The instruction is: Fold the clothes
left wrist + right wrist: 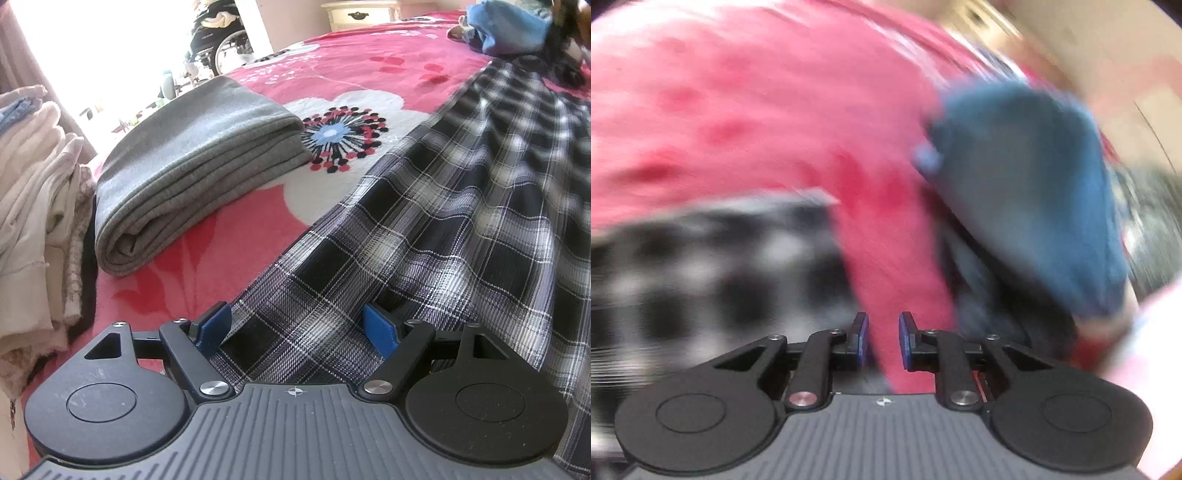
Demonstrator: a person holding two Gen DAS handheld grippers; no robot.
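My left gripper (297,328), jaws spread and released, straddles the plaid garment (424,229) filling lower right. My right gripper (882,341), narrowly parted, grasps nothing. Soft, light, limp cloth: pinch it at a hem edge.

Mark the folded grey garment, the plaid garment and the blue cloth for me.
folded grey garment (199,147), left wrist view, on its flat top face.
plaid garment (424,236), left wrist view, mid-fabric, spread on the bed.
blue cloth (1045,184), right wrist view, blurred, its middle.

each hand-held gripper (297,328) (882,341): black linkage arms, blue pads, silver screws, ribbed grey body w/ crosshair mark.
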